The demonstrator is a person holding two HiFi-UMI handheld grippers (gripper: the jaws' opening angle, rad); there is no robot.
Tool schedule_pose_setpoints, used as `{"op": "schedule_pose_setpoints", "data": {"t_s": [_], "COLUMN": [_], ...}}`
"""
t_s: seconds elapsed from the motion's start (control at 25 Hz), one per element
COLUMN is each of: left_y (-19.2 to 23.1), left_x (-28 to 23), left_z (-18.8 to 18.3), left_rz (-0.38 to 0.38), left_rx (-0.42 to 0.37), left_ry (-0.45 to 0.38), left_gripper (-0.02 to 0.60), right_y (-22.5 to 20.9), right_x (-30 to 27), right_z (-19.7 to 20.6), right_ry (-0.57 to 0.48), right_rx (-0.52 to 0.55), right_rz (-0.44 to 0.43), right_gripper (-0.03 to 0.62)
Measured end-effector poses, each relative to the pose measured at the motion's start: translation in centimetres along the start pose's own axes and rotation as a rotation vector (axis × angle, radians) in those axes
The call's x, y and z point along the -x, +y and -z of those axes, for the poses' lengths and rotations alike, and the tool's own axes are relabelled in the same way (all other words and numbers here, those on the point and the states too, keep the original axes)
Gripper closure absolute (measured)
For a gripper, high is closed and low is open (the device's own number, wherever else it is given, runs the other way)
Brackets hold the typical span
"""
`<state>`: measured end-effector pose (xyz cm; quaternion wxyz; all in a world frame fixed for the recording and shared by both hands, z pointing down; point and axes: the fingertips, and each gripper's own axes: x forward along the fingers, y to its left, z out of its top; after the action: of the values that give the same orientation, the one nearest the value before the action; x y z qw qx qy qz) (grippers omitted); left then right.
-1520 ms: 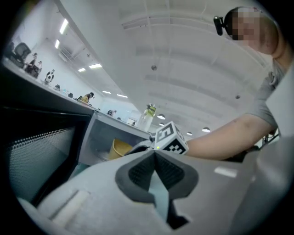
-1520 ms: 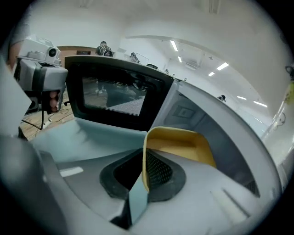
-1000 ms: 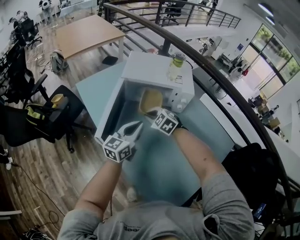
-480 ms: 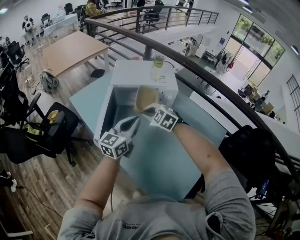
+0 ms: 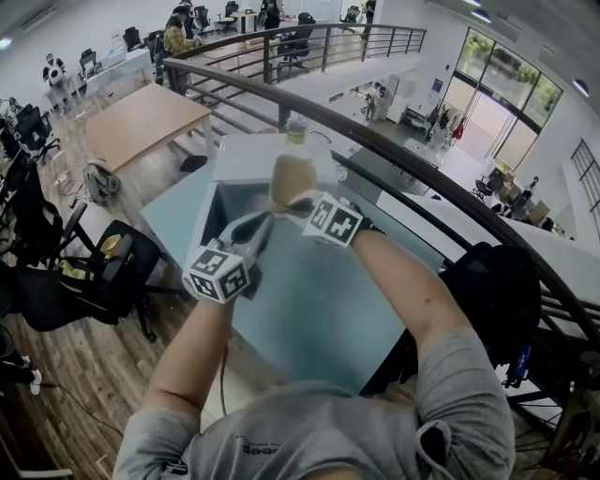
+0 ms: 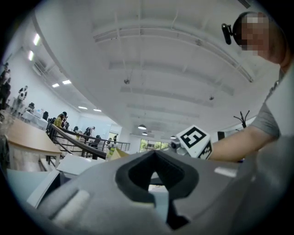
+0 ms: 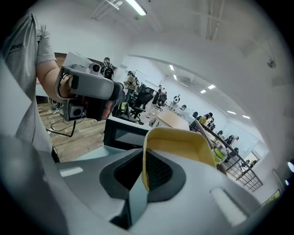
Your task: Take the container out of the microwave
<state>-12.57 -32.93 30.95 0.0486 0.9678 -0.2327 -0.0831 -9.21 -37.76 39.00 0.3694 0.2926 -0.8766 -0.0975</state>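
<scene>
Container (image 5: 292,178), yellow, is clamped by its wall in your right gripper (image 5: 300,204), while your left gripper (image 5: 264,222) has its jaws together, empty.

Open-plan office, upper mezzanine level. Left of left hand-held gripper (image 5: 265,223): wooden desk (image 5: 141,117), black swivel chairs (image 5: 103,272), backpack (image 5: 98,180) on plank floor (image 5: 56,375). Beyond both hand-held grippers: dark metal railing (image 5: 394,155) curving along mezzanine edge, rows of desks with seated people (image 5: 178,33) far behind. Right of right hand-held gripper (image 5: 298,202): lower level visible past railing, tall glazed entrance (image 5: 487,103). Overhead: high white ceiling (image 6: 151,55), strip lights (image 7: 136,6).
</scene>
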Motion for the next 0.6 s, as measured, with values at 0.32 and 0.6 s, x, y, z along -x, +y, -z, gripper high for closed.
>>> {"op": "schedule_pose_setpoints", "data": {"t_s": [0.32,0.6], "left_y": [-6.5,-11.7], "left_x": [-4.1,-8.6], "left_z": [-5.3,-6.5], "left_rz": [0.008,0.037], "left_rx": [-0.064,-0.087], "left_ry": [-0.044,-0.056], "left_gripper": [0.562,0.563], "right_y": [-2.8,-4.7], "right_x": [9.1,15.9], "right_z": [-0.7,3.2], "right_ry": [-0.062,-0.044], "right_rx": [0.051,0.05], "right_rz": [0.038,0.088], "right_gripper": [0.577,0.577]}}
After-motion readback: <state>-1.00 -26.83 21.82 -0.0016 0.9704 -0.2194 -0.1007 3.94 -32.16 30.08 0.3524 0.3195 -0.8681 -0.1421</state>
